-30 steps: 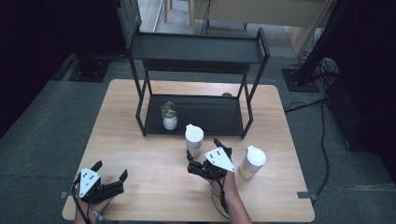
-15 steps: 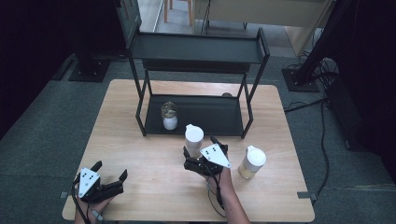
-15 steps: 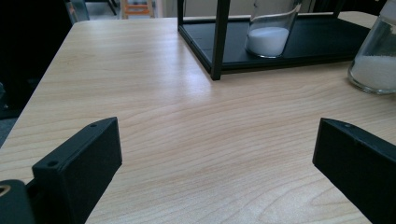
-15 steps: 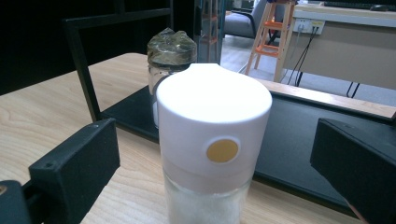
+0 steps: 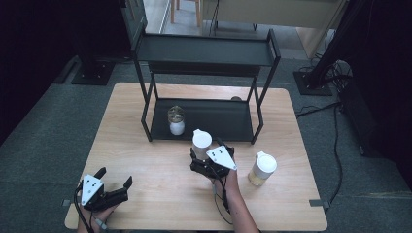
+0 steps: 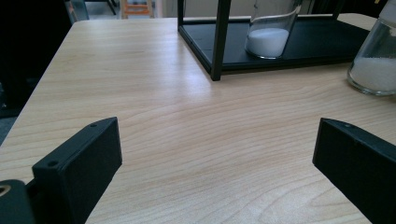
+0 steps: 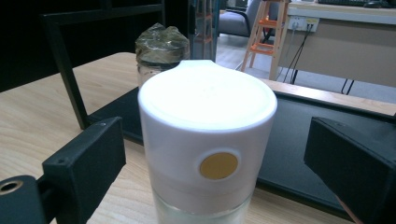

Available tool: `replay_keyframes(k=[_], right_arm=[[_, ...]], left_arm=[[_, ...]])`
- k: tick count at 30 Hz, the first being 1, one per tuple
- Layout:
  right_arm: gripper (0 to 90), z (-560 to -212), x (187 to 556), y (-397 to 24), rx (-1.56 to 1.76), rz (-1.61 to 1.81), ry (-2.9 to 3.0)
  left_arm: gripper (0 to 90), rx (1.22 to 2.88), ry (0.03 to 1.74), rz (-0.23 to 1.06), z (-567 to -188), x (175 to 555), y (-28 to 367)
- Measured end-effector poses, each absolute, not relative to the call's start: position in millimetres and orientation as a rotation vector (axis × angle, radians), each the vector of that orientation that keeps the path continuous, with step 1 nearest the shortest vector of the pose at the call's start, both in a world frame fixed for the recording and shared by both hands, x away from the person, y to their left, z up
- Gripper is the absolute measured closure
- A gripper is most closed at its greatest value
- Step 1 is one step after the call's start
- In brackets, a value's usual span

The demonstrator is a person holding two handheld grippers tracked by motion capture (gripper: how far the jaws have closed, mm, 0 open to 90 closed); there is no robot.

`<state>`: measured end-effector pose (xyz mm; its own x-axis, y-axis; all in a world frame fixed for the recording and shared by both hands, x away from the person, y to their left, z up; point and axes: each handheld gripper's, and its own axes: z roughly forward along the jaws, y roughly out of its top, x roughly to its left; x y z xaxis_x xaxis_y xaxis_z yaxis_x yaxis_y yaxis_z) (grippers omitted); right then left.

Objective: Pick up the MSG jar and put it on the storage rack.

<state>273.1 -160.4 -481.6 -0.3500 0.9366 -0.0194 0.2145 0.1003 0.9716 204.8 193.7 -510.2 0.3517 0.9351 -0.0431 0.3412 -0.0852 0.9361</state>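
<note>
right gripper [image 5: 203, 156] jaws closing in, not yet touching the white-lid jar [image 7: 208, 140] that stands between them, just before the rack [image 5: 204, 119]. left gripper [image 5: 115, 188] released, over bare table [image 6: 187, 140].

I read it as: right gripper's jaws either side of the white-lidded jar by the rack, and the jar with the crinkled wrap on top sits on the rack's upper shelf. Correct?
Not quite. The wrapped jar stands on the rack's bottom shelf, not the upper one, as the high view shows. The rest holds: the right gripper has its jaws either side of the white-lidded jar, not yet pressing on it.
</note>
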Motion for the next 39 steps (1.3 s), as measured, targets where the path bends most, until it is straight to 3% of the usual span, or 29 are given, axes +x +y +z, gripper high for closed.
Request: replay_keyframes(k=[31, 39], right_arm=[[17.0, -480.7, 289.4, -150.7, 1.169, 1.285, 1.684], [25.6, -482.7, 291.4, -150.2, 1.191, 1.299, 1.684]], left_arm=[[1.2, 1.623, 1.169, 0.754, -510.1, 204.9, 194.2], [1.3, 1.624, 1.170, 0.754, -510.1, 205.0, 193.9]])
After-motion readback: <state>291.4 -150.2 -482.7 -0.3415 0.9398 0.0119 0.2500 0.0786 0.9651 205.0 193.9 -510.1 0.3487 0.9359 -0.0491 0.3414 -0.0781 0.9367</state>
